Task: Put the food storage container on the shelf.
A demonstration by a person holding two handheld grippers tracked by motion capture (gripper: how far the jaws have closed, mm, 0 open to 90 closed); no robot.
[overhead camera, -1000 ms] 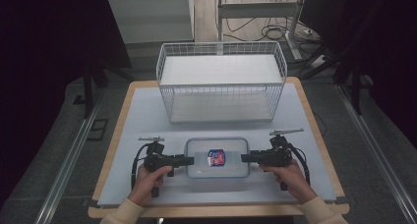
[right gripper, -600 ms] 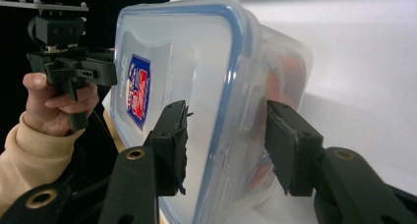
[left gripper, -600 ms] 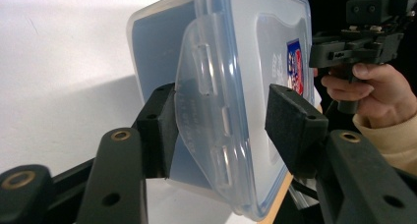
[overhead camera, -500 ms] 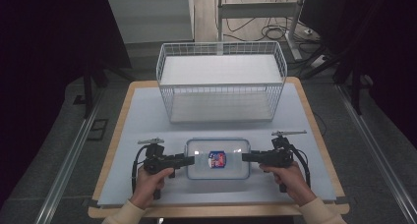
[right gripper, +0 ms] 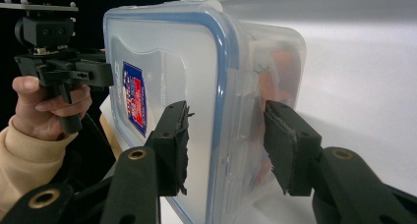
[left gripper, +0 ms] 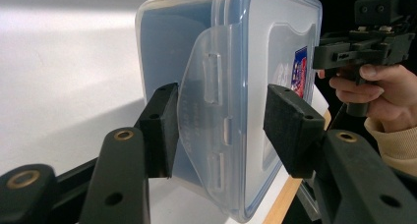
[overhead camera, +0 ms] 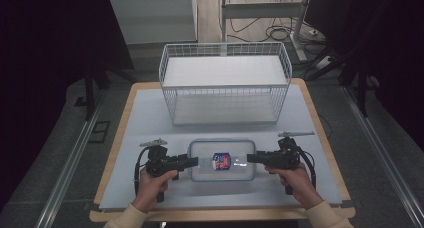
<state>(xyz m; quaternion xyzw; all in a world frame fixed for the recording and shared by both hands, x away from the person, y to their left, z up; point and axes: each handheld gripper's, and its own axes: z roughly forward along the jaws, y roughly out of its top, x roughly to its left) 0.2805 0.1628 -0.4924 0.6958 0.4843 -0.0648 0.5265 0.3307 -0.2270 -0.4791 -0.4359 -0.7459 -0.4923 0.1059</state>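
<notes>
Sitting flat on the white mat [overhead camera: 150, 118], the clear lunch box [overhead camera: 207, 155] w/ the blue-rimmed lid lies right btw the two claws, one short end poking into each.

L claw [left gripper: 223, 130] is clenched on its end of the box. One pad is under the box by the side flap [left gripper: 204, 106] and the other pad is on top of the lid. The flap there sticks out loose, not snapped down, so the grip likely goes over lid and base together to keep them from sliding apart.

R claw [right gripper: 226, 145] has the far end of the box btw its pads too, one pad on the lid side, one on the base side. Can't tell if it's squeezing yet or just close; there may be a small gap on the lid side.

Both claws come in level from the sides, facing each other. Prob. that's because the box is wide and slippery, so holding both ends keeps it flat and stops it tipping. Each hand holds its claw low, near the mat.

A red and blue sticker [overhead camera: 221, 161] on the lid sits about midway btw the claws.

Past the claws, farther up the mat, stands the white wire basket [overhead camera: 225, 95], open on top, well apart from the box. My guess: the box goes in there next, so it needs a firm two-end lift first.
</notes>
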